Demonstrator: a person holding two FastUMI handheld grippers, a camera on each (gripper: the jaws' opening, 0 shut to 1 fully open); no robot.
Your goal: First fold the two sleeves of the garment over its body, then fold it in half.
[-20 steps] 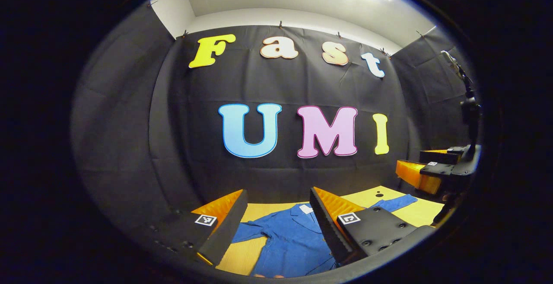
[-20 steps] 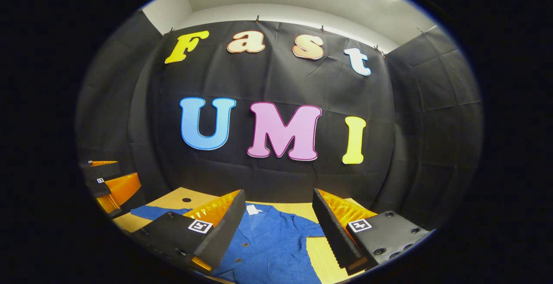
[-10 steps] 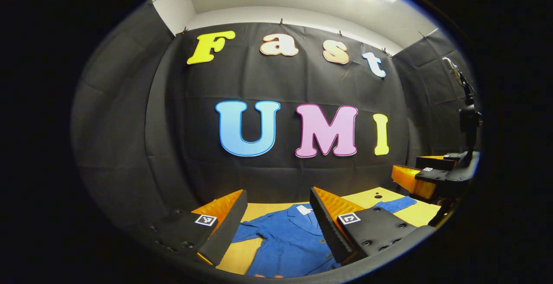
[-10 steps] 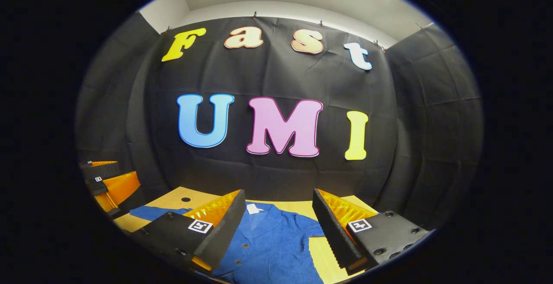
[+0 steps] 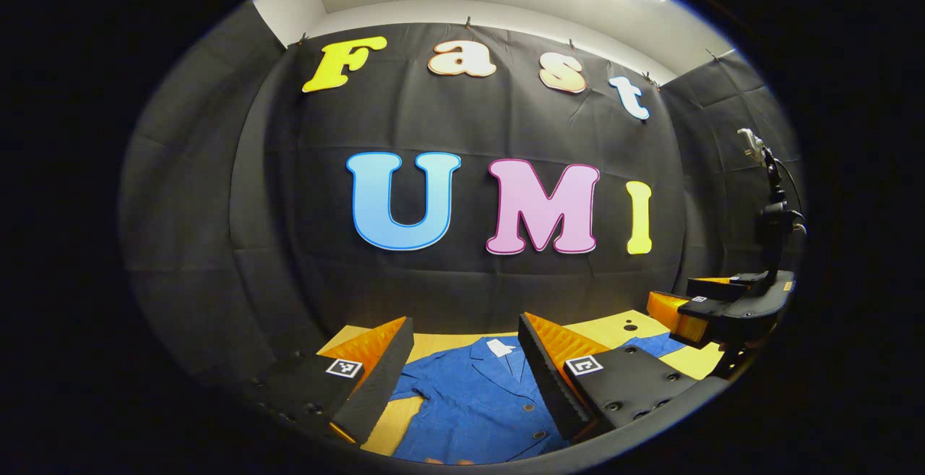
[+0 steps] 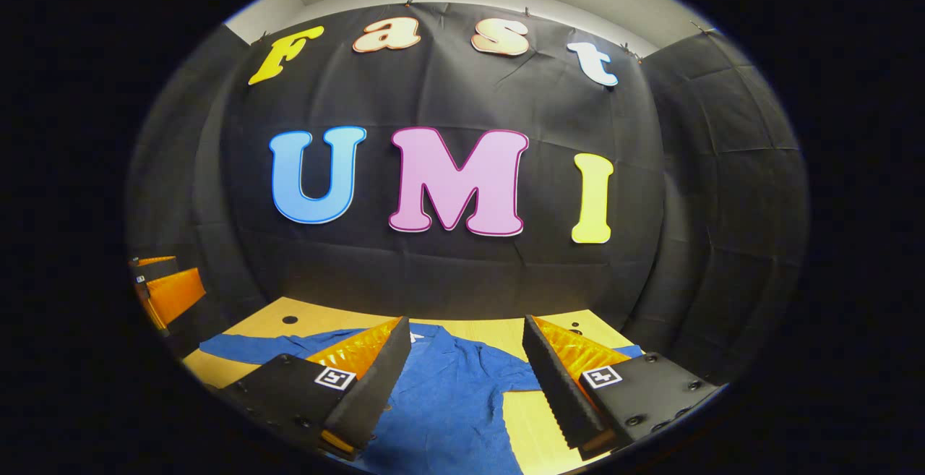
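Both sets of jaws are spread wide, holding nothing, above the near edge of the yellow worktop point(image 5: 433, 348). Beyond them the blue garment point(image 6: 448, 388) lies flat and unfolded mid-worktop, collar toward the far edge, sleeves outstretched.

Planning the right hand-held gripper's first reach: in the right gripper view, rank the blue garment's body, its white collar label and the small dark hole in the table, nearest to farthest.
1. Garment body, between the right hand-held gripper fingers.
2. Collar label, just ahead, slightly left.
3. Table hole, far left, farthest.
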